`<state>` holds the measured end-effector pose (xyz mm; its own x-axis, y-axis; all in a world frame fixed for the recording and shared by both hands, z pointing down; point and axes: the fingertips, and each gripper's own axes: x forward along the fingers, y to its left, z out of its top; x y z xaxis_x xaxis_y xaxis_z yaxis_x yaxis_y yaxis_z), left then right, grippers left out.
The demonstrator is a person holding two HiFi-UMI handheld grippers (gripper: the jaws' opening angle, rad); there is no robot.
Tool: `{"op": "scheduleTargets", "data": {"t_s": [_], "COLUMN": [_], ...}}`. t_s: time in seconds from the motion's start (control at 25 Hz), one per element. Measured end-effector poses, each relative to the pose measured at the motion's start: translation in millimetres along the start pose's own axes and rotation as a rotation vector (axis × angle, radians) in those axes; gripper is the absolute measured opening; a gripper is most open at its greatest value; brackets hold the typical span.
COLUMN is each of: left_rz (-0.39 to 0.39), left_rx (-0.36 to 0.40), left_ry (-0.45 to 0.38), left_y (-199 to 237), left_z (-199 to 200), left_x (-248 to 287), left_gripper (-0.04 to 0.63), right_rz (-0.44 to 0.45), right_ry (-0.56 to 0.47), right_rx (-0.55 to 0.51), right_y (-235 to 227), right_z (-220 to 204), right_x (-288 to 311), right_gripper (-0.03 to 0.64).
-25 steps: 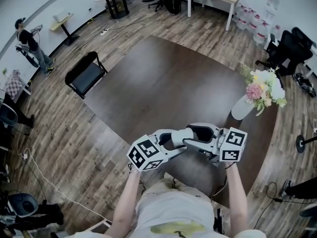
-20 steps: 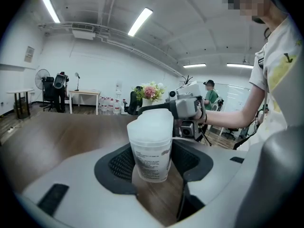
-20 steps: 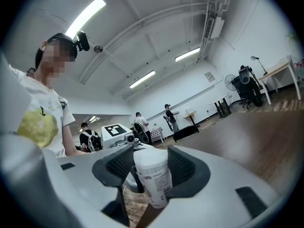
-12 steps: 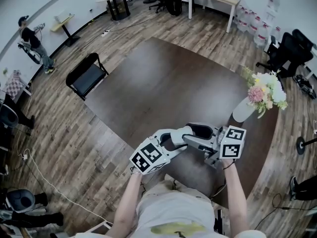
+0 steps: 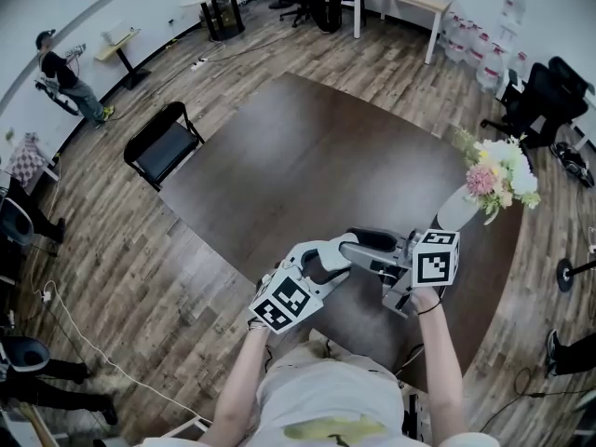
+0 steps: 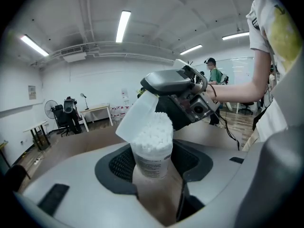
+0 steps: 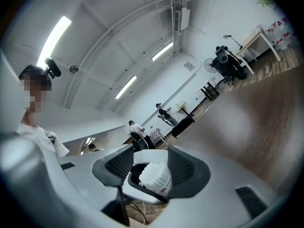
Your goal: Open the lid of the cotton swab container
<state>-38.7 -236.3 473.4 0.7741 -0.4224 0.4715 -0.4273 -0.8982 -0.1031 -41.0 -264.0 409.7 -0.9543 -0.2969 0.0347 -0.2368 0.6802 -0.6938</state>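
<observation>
The left claw [image 6: 153,171] and the right claw [image 7: 151,172] are smooth grey plastic and not shiny. Their pads [image 6: 122,164] are black and look bumpy, like rubber. The cubes [image 5: 282,301] on the claws are dull white with black squares printed on them.

The container [image 6: 151,161] is see-through plastic with a white label stuck on it. Its lid [image 6: 137,114] is thin, cloudy plastic and looks smooth. The cotton swabs [image 6: 153,129] have soft, fluffy white tips.

The bench [image 5: 307,166] is dark brown wood, smooth with a soft shine. The floor [image 5: 140,250] is wood boards with streaky grain.
</observation>
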Motion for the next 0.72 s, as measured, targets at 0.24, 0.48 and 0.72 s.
{"op": "scheduleTargets", "data": {"t_s": [0.24,0.48,0.72], "left_rz": [0.034,0.047,0.065], "left_rx": [0.027,0.023,-0.066], "left_ry": [-0.001,-0.011,-0.04], "left_y": [4.2,1.0,9.2], "left_z": [-1.7,-0.8,-3.7], "left_x": [-2.0,-2.7,-6.0], "left_gripper": [0.239,0.238,0.238], "right_rz": [-0.004,0.011,-0.023], "right_ry": [0.011,0.009,-0.013], "right_rx": [0.06,0.087,-0.013], "right_y": [-2.6,-1.1,-1.5], "right_z": [1.6,0.7,4.0], "right_x": [5.2,3.1,2.3], "right_gripper": [0.233,0.233,0.235]}}
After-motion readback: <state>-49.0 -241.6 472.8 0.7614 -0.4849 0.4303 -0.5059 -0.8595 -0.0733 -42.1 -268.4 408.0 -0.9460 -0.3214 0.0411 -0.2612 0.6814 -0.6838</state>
